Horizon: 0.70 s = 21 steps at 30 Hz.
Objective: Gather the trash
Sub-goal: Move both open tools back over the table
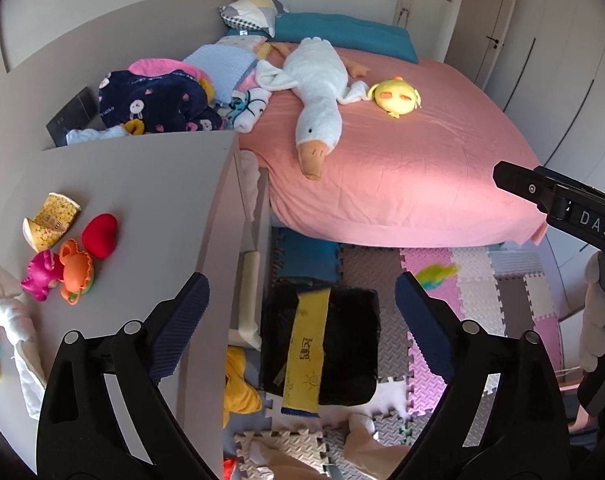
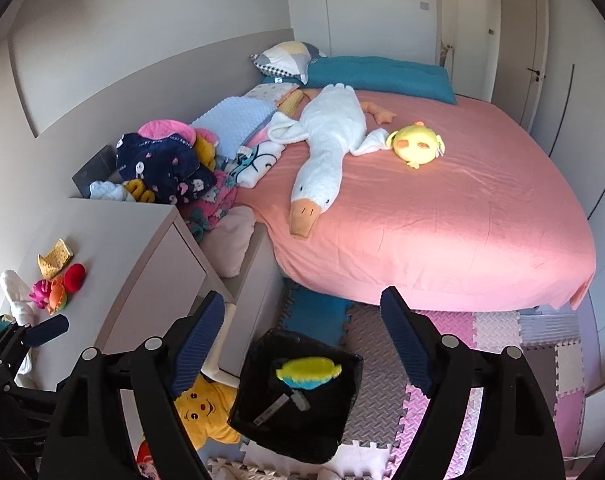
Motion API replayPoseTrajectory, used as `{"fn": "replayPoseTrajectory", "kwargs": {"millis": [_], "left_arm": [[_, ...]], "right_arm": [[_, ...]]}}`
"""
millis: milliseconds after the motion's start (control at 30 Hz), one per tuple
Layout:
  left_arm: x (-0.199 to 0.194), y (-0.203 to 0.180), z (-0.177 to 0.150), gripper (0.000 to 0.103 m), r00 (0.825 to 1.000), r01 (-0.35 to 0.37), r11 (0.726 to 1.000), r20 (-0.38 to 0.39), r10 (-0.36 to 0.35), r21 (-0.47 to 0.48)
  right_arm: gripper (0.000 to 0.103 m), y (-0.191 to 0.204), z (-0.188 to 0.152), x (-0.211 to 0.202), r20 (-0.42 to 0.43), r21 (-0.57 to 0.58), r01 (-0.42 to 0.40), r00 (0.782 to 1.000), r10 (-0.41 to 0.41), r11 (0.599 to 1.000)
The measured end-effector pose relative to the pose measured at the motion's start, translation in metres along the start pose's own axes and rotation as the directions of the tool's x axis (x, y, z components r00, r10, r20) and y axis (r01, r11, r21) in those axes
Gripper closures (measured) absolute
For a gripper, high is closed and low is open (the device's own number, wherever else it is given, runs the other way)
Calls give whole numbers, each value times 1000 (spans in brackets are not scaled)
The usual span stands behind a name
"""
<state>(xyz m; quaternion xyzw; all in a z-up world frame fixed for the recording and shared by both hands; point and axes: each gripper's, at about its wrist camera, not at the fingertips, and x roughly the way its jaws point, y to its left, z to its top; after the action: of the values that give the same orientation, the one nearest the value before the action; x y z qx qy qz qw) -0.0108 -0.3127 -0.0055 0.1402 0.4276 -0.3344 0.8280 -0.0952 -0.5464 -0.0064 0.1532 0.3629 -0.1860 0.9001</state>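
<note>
A black trash bin (image 1: 322, 344) stands on the foam floor mats below both grippers; it also shows in the right wrist view (image 2: 298, 396). A yellow wrapper (image 1: 306, 352) hangs in or over the bin, blurred. In the right wrist view a yellow-green wrapper (image 2: 308, 372) is over the bin, blurred. A crushed yellow popcorn cup (image 1: 50, 220) lies on the grey cabinet top (image 1: 142, 200). My left gripper (image 1: 302, 312) is open and empty above the bin. My right gripper (image 2: 302, 332) is open and empty above the bin.
Small toys (image 1: 70, 264) and a red plush heart (image 1: 100, 234) lie by the cup. A bed with a pink sheet (image 1: 402, 160) holds a goose plush (image 1: 318, 92), a yellow plush (image 1: 394, 96) and piled blankets (image 1: 154, 100). A yellow plush (image 2: 206, 408) lies beside the bin.
</note>
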Motion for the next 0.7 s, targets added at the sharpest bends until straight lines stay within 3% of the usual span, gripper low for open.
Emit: {"fn": "replayPoseTrajectory", "kwargs": {"millis": [700], "left_arm": [[-19,49,-28,9,994,-113,985,-13,113,-127]], "right_arm": [[21,33,-3,7,-36,-57,-103,994,101,993]]}}
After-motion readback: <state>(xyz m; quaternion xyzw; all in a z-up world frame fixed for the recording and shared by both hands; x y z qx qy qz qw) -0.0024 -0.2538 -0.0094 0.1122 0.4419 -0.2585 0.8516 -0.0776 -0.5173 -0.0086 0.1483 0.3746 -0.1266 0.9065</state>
